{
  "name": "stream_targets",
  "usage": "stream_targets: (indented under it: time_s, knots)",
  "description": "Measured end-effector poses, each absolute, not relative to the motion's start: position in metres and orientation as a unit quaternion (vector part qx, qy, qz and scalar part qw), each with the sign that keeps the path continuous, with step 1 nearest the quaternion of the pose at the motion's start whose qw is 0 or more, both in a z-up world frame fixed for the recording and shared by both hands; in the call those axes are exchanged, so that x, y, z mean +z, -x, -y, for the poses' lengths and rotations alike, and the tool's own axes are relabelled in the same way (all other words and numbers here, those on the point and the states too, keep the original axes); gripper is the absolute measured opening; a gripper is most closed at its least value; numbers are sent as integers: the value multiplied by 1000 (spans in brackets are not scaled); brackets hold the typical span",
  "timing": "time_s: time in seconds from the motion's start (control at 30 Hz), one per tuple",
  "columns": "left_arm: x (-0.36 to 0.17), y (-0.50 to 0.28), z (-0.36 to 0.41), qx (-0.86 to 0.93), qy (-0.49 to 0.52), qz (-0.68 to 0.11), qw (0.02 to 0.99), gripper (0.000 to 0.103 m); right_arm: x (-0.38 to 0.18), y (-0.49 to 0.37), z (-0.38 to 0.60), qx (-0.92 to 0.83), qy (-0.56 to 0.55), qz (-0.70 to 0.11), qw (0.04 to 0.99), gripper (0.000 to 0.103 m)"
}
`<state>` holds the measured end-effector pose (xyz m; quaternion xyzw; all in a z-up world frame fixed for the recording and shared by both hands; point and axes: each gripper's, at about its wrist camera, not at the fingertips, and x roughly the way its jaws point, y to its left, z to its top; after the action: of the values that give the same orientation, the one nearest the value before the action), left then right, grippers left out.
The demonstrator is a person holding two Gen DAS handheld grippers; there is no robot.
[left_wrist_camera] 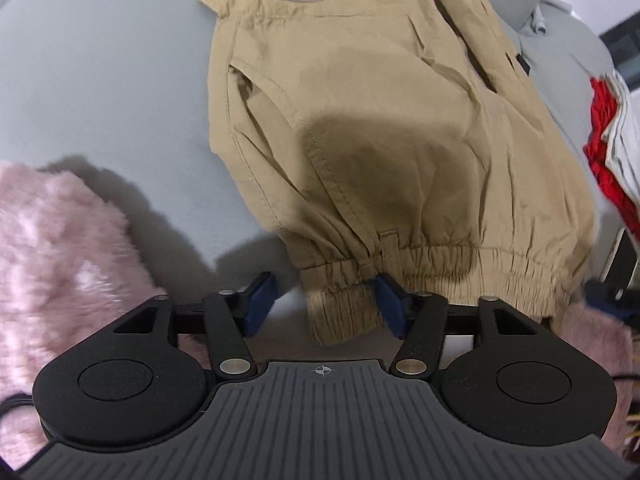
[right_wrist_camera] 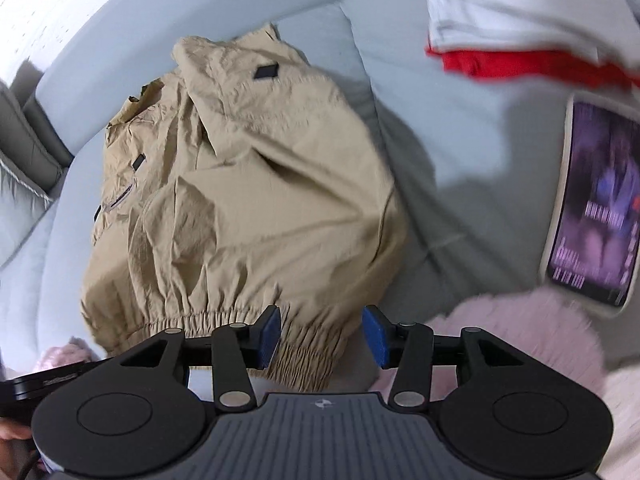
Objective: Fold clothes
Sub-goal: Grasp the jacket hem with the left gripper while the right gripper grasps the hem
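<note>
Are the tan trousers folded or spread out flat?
Folded: the tan trousers lie doubled, both elastic cuffs side by side at the near edge.

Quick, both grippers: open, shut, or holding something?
Left gripper: open, jaws straddling the tan pants cuff, not clamped.
Right gripper: open, the other elastic cuff between its jaws, not gripped.

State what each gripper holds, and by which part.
Nothing is held. The left gripper and right gripper each stand open around the tan trousers' elastic cuffs, pads apart.

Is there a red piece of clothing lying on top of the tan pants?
No, the red garment lies apart from the tan pants, under a white one on the pale blue bedding.
</note>
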<state>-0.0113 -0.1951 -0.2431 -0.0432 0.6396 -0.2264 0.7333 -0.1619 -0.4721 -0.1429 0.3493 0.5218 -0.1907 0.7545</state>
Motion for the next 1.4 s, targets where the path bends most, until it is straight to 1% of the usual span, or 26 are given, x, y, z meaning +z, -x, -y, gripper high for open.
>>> stream_targets:
  time_s: [0.13,0.27,0.3,0.37,0.43,0.5,0.53,0.63,0.7,0.73,0.8,0.87,0.9,0.97,1.0,1.03,1.07,1.1,1.13,1.27,1.3,1.33,1.37,1.4]
  knots:
    - [-241,15,194,-237,47,-635,734,60,-152,166,467,-183,-382,-526,738,46]
    - [-240,13,185,-237,73,-641,727,56,-164,158,464,-189,-376,-540,729,50]
    - [-241,12,182,-234,77,-642,726,57,-167,157,464,-192,-372,-543,728,51]
    - [-241,12,180,-232,80,-643,726,57,-176,153,460,-197,-364,-548,727,59]
    - [-243,12,178,-232,85,-642,726,58,-182,151,457,-200,-359,-547,729,64]
    - [-244,12,179,-232,83,-641,727,59,-183,153,455,-200,-361,-540,734,64]
    - [-244,12,181,-233,80,-640,728,61,-183,155,455,-199,-362,-535,737,63]
    - [-246,14,188,-234,70,-637,731,65,-181,161,454,-193,-383,-518,740,51]
    - [-247,14,192,-235,70,-636,732,65,-181,164,456,-189,-404,-510,735,46]
    - [-248,14,192,-236,71,-635,732,68,-182,166,458,-187,-414,-507,732,46]
    - [-248,16,196,-238,69,-632,734,69,-185,166,459,-186,-421,-505,730,50]
    - [-249,18,199,-238,62,-628,739,69,-188,165,460,-186,-423,-501,732,52]
    - [-249,19,200,-238,61,-625,741,68,-188,165,457,-186,-415,-499,738,51]
    - [-247,21,200,-239,57,-620,745,60,-186,166,451,-186,-398,-494,750,42]
    - [-244,23,199,-242,50,-616,748,51,-183,167,450,-184,-394,-491,755,39]
    - [-240,24,198,-243,45,-612,751,38,-179,169,449,-182,-389,-488,760,26]
    - [-235,25,197,-249,42,-607,754,24,-176,170,449,-179,-393,-484,761,14]
    - [-228,26,195,-258,40,-600,756,15,-173,171,450,-176,-396,-480,763,13]
    - [-222,27,194,-262,36,-596,758,13,-166,173,451,-169,-404,-477,762,12]
    - [-177,36,200,-257,-51,-563,784,12,-147,178,453,-132,-448,-463,754,12]
    - [-175,35,201,-254,-59,-566,782,13,-145,178,452,-127,-453,-463,751,12]
    - [-179,31,203,-251,-59,-575,776,16,-144,178,450,-122,-459,-462,749,12]
    - [-183,28,204,-248,-60,-585,770,22,-147,174,447,-124,-458,-469,745,12]
    - [-187,24,205,-245,-61,-595,763,32,-150,172,446,-129,-453,-474,744,12]
